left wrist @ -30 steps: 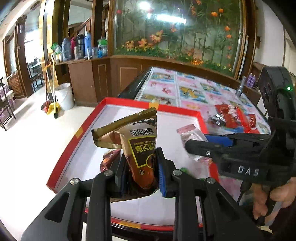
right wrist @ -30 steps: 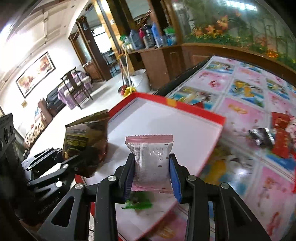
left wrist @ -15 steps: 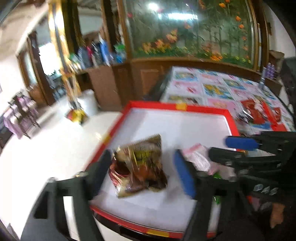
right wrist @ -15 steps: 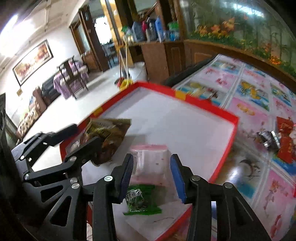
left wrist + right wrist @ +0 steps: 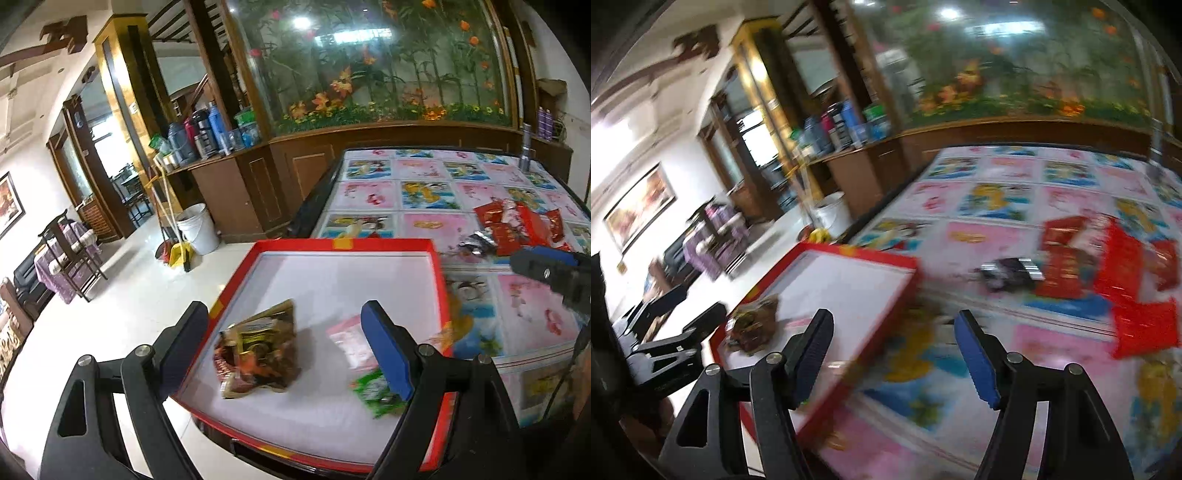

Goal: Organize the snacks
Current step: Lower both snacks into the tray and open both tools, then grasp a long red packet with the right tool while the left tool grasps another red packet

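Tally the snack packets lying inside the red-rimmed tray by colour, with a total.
Brown and gold: 1, brown snack packet
Pink: 1, pink packet
Green: 1, green packet
Total: 3 in the red-rimmed tray. The red packets out on the tablecloth are not counted.

Bright fisheye views, right blurred

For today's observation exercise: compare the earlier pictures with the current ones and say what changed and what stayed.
Both grippers let go: the left gripper dropped the brown snack packet, the right gripper the pink packet, its jaws opening as it swung toward the red snacks. The red tray and green packet stayed.
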Demonstrator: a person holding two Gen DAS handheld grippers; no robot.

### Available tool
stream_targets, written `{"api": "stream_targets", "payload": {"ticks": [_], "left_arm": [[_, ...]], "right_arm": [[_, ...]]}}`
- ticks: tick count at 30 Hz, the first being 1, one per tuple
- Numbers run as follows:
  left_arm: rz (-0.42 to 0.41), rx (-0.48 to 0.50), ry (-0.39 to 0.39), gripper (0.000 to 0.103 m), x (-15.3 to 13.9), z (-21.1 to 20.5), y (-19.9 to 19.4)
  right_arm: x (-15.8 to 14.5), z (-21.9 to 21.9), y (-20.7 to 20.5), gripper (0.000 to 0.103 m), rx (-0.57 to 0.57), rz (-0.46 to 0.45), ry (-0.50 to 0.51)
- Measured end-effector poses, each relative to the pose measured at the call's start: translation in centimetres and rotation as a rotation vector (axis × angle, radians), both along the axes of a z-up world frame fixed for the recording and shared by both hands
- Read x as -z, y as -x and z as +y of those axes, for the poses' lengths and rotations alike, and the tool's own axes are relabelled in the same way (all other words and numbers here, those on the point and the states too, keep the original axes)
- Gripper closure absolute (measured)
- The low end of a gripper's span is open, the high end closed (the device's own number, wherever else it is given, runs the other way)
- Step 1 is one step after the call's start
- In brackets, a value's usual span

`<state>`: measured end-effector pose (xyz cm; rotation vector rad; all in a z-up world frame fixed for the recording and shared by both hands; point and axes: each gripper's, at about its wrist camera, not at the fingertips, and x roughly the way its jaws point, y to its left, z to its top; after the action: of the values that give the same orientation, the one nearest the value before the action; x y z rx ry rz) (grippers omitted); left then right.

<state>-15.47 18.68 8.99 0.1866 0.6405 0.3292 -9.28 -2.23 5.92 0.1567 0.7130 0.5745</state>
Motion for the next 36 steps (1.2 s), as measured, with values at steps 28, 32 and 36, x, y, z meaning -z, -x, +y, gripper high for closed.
{"api": "stream_targets", "payload": {"ticks": [28, 32, 36], "left_arm": [[0.197, 0.252, -0.113, 0.018, 3.4, -12.5, -2.6], [0.2, 0.227, -0.108, 0.018, 3.3, -11.5, -2.6], [0.21, 0.195, -0.106, 0.018, 3.3, -10.2, -2.8]], "right_arm": [[2.9, -23.2, -9.3, 0.023, 0.372, 0.2, -0.105], [4.1, -19.3, -14.3, 0.023, 0.353, 0.295, -0.085], [5.6, -16.0, -17.2, 0.023, 0.426, 0.314, 0.058]]}}
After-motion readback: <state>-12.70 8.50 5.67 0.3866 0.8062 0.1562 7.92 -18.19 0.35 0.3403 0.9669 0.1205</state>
